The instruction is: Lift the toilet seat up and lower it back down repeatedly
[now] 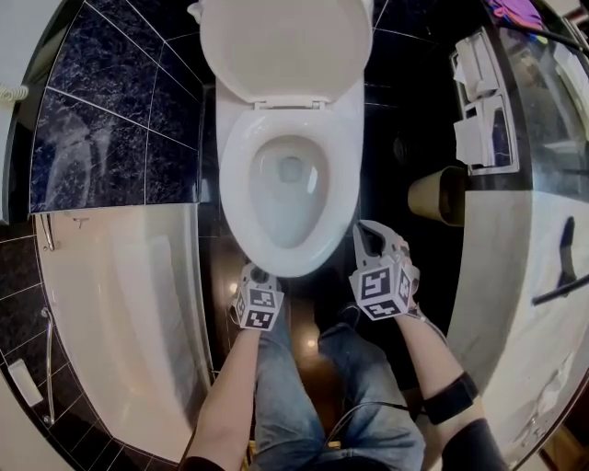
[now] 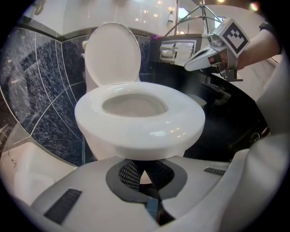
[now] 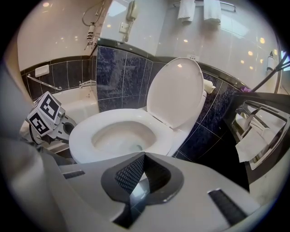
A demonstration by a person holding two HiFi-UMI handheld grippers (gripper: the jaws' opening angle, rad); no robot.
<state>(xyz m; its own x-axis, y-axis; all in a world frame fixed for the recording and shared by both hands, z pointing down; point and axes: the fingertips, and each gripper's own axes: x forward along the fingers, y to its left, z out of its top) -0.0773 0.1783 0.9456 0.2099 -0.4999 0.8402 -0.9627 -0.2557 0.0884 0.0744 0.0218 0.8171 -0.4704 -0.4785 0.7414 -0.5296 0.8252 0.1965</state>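
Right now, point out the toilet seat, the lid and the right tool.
toilet seat (image 1: 236, 187), head view, left side of the ring.
lid (image 1: 285, 41), head view, its inner face.
right tool (image 1: 365, 230), head view, its shut tips.

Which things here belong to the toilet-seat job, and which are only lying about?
For the job: toilet seat, raised lid, left gripper, right gripper.
Lying about: bathtub, paper holders, wall phone, towels.
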